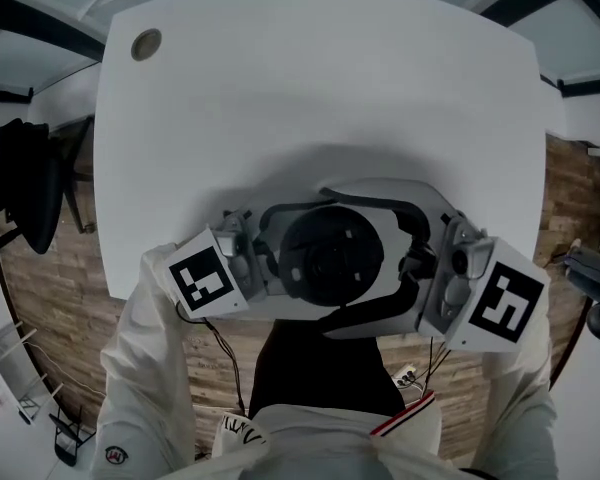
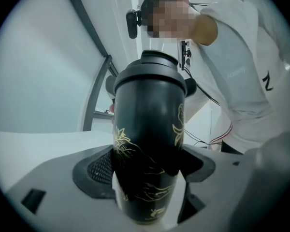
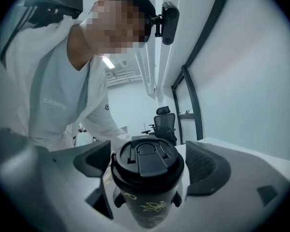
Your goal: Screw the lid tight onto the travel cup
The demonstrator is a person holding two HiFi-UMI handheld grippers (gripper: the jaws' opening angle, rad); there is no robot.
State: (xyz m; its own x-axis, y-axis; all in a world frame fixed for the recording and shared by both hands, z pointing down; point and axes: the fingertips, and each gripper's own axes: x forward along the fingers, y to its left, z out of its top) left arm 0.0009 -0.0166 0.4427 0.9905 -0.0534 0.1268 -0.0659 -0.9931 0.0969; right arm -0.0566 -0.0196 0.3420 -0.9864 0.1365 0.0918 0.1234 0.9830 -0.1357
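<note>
slippage threatens: left gripper (image 2: 145, 178) jaws clamp the travel cup (image 2: 147, 124) below its lid (image 3: 147, 159), right gripper (image 3: 149, 174) jaws clamp that lid; a weak grip would spin uselessly.

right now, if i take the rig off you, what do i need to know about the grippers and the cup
The left gripper is shut on the body of the black travel cup, holding it upright.
The right gripper has a jaw against each side of the lid and seems shut on it.
The cup is at the near edge of the white table; whether it rests there can't be told.
Done: the lid is seated on the cup.
Left: tightness can't be judged, so probably turn the lid until it stops, then let go.
</note>
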